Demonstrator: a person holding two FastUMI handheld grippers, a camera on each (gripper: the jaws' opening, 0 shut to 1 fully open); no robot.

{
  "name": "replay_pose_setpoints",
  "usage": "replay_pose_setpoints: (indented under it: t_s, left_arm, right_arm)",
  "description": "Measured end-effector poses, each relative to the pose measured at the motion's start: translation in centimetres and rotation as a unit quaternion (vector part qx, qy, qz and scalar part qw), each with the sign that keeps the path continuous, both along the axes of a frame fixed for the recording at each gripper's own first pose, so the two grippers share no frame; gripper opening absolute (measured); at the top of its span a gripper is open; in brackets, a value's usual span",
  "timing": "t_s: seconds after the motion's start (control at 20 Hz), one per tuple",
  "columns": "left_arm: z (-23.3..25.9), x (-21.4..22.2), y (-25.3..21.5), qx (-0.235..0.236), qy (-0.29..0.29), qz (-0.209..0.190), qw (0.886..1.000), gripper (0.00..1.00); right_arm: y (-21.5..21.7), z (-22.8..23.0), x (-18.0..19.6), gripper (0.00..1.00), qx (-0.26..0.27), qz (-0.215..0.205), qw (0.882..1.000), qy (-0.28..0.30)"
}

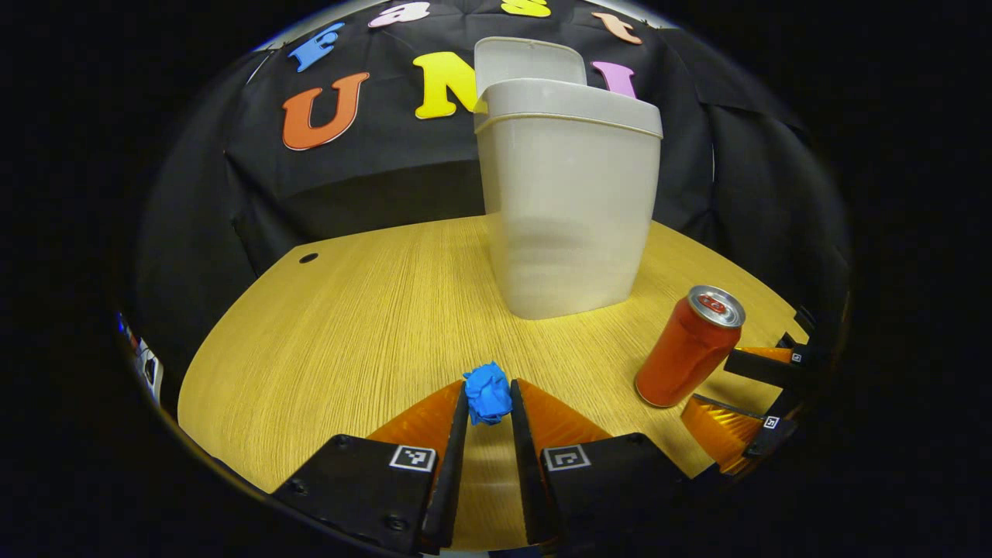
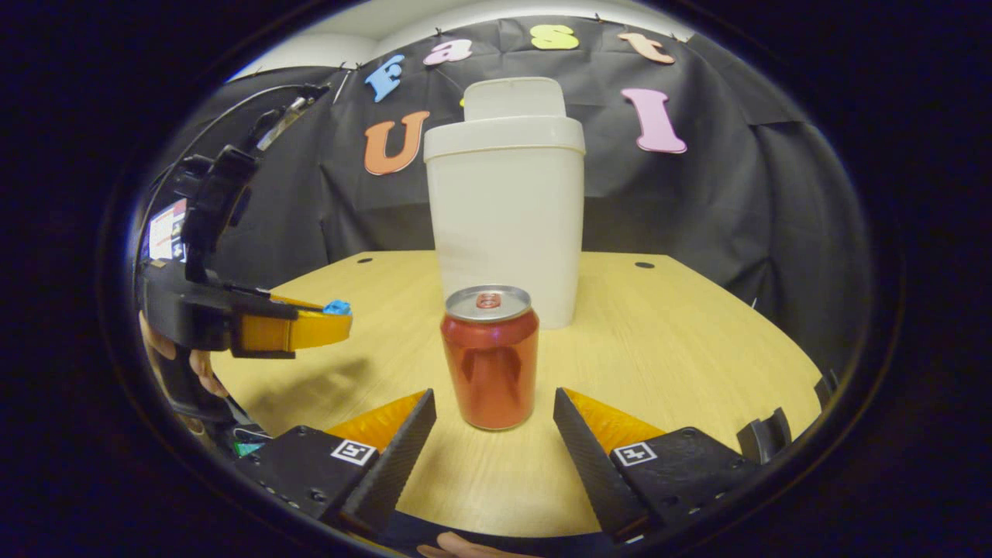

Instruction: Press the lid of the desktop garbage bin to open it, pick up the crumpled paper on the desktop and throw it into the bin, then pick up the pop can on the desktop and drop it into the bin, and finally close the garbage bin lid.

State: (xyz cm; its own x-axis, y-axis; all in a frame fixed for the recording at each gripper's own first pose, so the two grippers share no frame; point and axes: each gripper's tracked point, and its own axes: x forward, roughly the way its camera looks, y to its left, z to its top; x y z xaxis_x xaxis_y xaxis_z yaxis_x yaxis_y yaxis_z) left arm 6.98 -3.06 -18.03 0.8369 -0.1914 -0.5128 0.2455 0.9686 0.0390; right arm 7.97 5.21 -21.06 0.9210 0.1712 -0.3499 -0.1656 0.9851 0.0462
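A white bin (image 1: 570, 201) stands at the back of the wooden table (image 1: 349, 325), its lid (image 1: 528, 60) flipped up. My left gripper (image 1: 488, 403) is shut on a crumpled blue paper ball (image 1: 488, 393), held above the table in front of the bin. In the right gripper view the same gripper (image 2: 329, 325) hangs at the left with the blue paper (image 2: 336, 307) at its tips. A red pop can (image 2: 490, 356) stands upright in front of the bin (image 2: 505, 201). My right gripper (image 2: 492, 411) is open, its fingers on either side of the can, apart from it.
The can (image 1: 690, 346) also stands right of the left gripper, with the right gripper's fingers (image 1: 763, 370) beside it. Small round holes (image 2: 644, 265) mark the table's far corners. A hand (image 2: 174, 356) holds the left gripper. Black cloth closes the back.
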Motion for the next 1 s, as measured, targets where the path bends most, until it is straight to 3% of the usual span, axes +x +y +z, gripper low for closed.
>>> replay_pose_setpoints:
  t_s: [0.25,0.55,1.0]
  left_arm:
    - [0.1,-0.5,0.2,-0.004,0.006,-0.002,1.000,0.36]
    - [0.3,-0.2,0.2,-0.003,0.000,0.001,1.000,0.36]
    - [3.2,-0.4,0.9,0.002,-0.048,0.016,0.999,0.36]
  right_arm:
    - [0.5,0.2,3.3,0.92,0.032,-0.006,0.999,0.034]
    - [0.9,1.0,3.2,0.83,0.046,-0.001,0.998,0.037]
    - [0.2,8.5,1.0,0.82,0.038,0.008,0.998,-0.039]
